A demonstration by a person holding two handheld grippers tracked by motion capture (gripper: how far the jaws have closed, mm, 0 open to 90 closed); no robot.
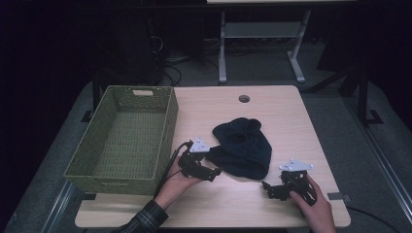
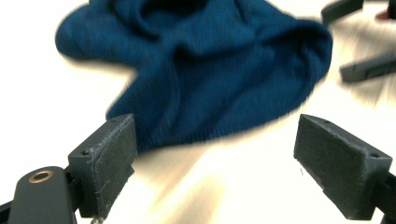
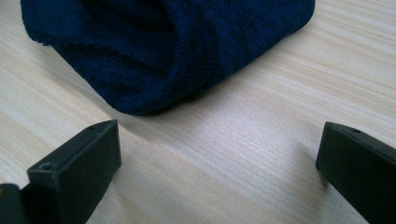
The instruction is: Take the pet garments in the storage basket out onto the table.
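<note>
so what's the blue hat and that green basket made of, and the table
The hat looks like soft knitted fabric, matte: fine ribbed stitch rows and limp folds show. The basket seems woven, maybe plastic or paper cord; its walls show a regular open weave, material unclear. The table looks like pale wood-grain laminate or wood, smooth, with a faint sheen.

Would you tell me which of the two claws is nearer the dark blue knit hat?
The left claw, beside the green basket: it sits at the hat edge, while the right claw waits slightly farther off.

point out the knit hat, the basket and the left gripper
knit hat [image 1: 243, 148]: high view, middle of the fabric.
basket [image 1: 167, 130]: high view, right wall.
left gripper [image 1: 217, 171]: high view, between the fingertips.
</note>
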